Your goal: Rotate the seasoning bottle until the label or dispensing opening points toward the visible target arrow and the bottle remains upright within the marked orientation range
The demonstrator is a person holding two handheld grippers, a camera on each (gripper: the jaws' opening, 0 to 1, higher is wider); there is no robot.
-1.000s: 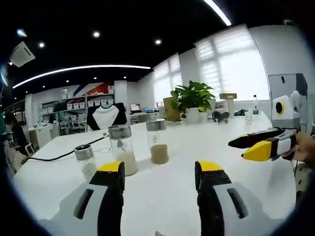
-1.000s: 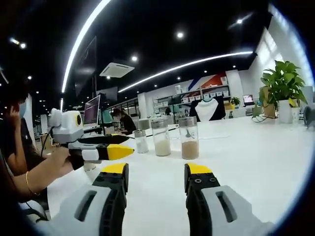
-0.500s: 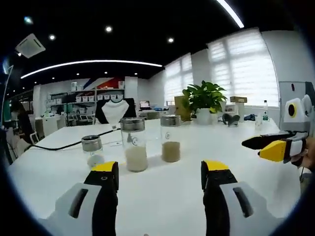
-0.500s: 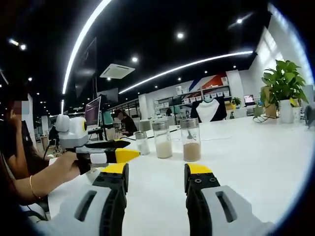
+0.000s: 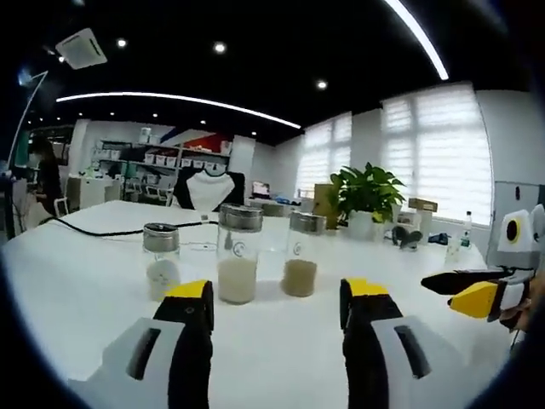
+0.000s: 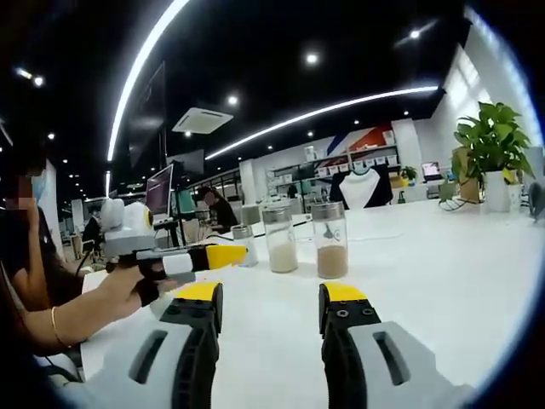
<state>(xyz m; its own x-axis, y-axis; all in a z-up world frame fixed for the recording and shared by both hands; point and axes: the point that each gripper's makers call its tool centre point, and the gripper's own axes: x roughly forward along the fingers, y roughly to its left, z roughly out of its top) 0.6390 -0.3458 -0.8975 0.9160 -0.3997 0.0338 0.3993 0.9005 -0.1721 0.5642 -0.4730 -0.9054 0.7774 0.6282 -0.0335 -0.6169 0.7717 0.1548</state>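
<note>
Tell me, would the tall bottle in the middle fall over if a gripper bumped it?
Probably easily: the middle bottle is tall and narrow on a smooth white table. Its pale powder fills only the bottom, which may steady it a little. The clear sides look hard and slippery, so it could slide first.

table — three bottles standing in a row: short bottle left | middle bottle | right bottle | plant sitting behind
</note>
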